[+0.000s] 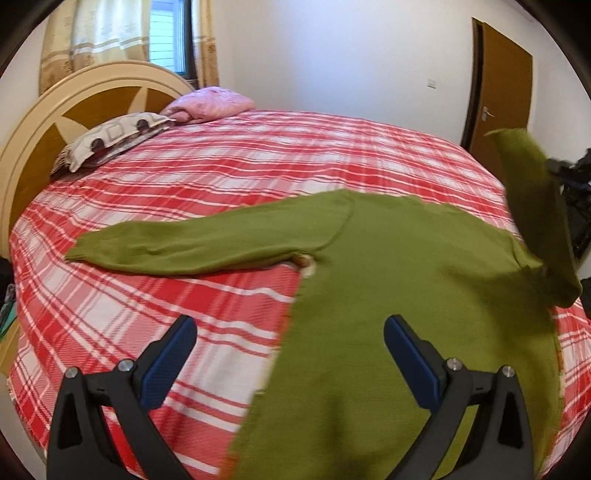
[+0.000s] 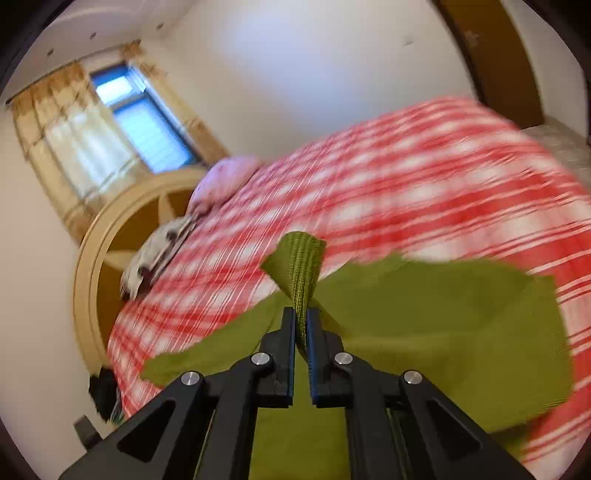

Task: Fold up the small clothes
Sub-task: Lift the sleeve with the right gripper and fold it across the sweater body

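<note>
A green knit sweater point(image 1: 406, 280) lies flat on the red and white plaid bed point(image 1: 221, 173). Its left sleeve point(image 1: 192, 243) stretches out to the left. My left gripper point(image 1: 290, 328) is open and empty, hovering above the sweater's lower left edge. My right gripper point(image 2: 301, 325) is shut on the cuff of the right sleeve point(image 2: 301, 266) and holds it lifted above the sweater body point(image 2: 443, 325). The raised sleeve also shows in the left wrist view point(image 1: 535, 210) at the right, with the right gripper point(image 1: 569, 168) at its upper end.
A patterned pillow point(image 1: 110, 140) and a pink pillow point(image 1: 210, 103) lie by the round headboard point(image 1: 48, 122) at the back left. A curtained window point(image 1: 166, 33) is behind it. A brown door point(image 1: 498, 85) is at the back right.
</note>
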`<action>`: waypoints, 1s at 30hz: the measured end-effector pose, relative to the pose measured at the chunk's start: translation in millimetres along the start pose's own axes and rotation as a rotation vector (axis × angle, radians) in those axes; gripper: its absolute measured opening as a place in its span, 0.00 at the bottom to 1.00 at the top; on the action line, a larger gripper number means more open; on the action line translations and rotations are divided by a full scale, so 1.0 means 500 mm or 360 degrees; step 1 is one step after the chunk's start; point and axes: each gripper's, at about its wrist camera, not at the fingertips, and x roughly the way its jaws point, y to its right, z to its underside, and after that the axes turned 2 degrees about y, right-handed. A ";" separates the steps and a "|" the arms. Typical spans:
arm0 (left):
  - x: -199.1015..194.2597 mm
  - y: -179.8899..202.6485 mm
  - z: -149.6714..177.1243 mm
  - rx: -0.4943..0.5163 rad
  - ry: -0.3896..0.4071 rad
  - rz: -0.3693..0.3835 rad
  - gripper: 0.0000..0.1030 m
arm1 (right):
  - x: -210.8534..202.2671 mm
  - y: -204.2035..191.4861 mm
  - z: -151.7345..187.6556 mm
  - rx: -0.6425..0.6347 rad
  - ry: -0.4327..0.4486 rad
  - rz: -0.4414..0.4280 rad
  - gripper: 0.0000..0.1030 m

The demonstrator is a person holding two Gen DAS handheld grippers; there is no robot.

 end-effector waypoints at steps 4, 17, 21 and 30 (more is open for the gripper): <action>0.015 -0.042 0.002 -0.0055 -0.0014 -0.0058 1.00 | 0.128 -0.051 0.072 -0.0060 -0.0106 -0.0048 0.05; 0.047 -0.091 0.014 -0.0119 -0.0081 -0.0093 1.00 | 0.306 -0.082 0.241 0.0045 -0.0532 -0.0243 0.31; 0.044 -0.077 0.012 -0.0083 -0.0068 -0.0081 1.00 | 0.250 -0.086 0.226 0.0067 -0.0517 -0.0373 0.37; 0.036 -0.024 0.005 0.0033 -0.0045 -0.0056 1.00 | 0.089 0.065 0.128 -0.0078 -0.0115 0.0330 0.37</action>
